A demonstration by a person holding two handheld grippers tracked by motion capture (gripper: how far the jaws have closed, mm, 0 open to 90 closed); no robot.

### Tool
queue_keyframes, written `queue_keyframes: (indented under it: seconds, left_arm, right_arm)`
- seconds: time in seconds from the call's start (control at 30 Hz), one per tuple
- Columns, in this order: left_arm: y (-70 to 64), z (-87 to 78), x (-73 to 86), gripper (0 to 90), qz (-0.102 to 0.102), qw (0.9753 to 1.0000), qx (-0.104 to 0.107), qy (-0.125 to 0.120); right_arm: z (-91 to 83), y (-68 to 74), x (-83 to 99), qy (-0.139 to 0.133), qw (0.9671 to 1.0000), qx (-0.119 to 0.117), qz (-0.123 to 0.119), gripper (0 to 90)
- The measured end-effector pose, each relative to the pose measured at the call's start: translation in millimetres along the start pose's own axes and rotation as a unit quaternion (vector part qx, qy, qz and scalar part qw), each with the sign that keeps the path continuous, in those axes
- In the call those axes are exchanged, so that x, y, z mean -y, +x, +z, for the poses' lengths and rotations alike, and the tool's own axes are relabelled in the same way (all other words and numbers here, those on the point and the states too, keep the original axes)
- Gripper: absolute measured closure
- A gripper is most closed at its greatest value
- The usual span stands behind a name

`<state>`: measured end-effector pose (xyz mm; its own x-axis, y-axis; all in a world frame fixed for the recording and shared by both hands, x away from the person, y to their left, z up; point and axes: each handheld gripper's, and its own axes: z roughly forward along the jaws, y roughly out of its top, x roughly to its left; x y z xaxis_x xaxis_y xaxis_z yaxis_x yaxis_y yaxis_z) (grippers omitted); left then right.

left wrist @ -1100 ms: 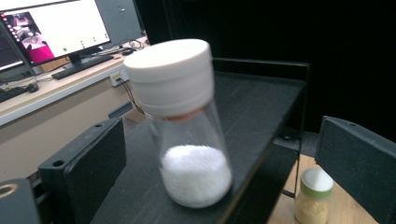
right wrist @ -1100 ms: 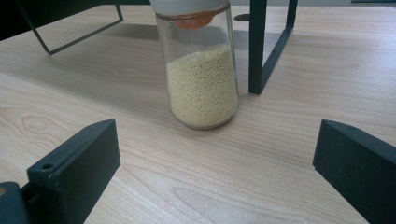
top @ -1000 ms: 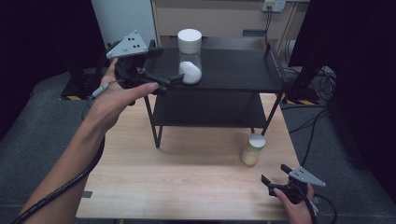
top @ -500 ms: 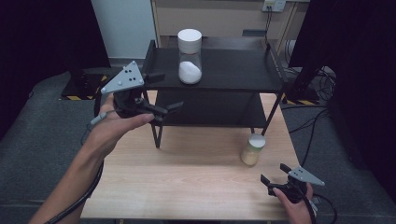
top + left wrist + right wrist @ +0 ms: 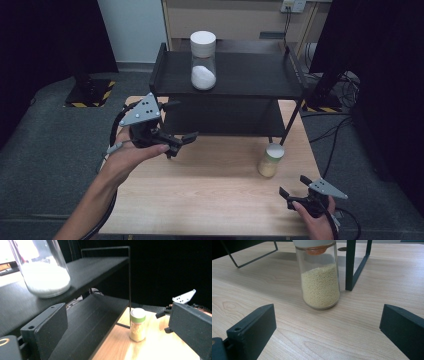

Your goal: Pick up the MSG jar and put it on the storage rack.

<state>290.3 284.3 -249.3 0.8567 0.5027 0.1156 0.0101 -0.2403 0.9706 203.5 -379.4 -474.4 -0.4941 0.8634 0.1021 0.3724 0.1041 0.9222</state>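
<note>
I am holding my left gripper (image 5: pixel 181 142) with jaws spread and empty, in front of the black shelf (image 5: pixel 165 75), whose top is bearing the white-powder jar (image 5: pixel 203 67). My right gripper (image 5: pixel 294 198), jaws apparently parted, is facing the yellow-grain jar (image 5: pixel 320 277) standing on the table (image 5: pixel 200 200).

Bright tabletop, dark surroundings, soft focus, near jaws blurred

Upright yellow-grain jar (image 5: pixel 270 161) on table (image 5: pixel 210 200)
</note>
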Motion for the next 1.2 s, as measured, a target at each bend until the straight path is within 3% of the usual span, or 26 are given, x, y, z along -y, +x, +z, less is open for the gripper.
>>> queue_keyframes:
  seconds: [0.2,0.5,0.83,1.2]
  left_arm:
    - [-0.5,3.0,19.8,1.2,-0.012,0.9999,0.001,0.003]
    - [-4.6,8.7,37.9,1.4,-0.013,0.9998,0.000,0.015]
    - [-11.8,12.5,68.8,1.6,-0.022,0.9989,-0.018,0.036]
    - [-16.0,15.9,122.8,2.0,-0.062,0.9957,-0.042,0.054]
  right_arm:
    - [0.0,0.1,0.0,-0.001,1.0000,0.000,0.000,1.1]
    - [0.2,0.4,0.0,0.000,1.0000,0.000,-0.002,1.1]
    - [-0.3,0.3,0.3,0.000,1.0000,0.001,-0.002,1.1]
    - [1.1,1.6,-0.1,0.001,1.0000,-0.001,-0.004,1.1]
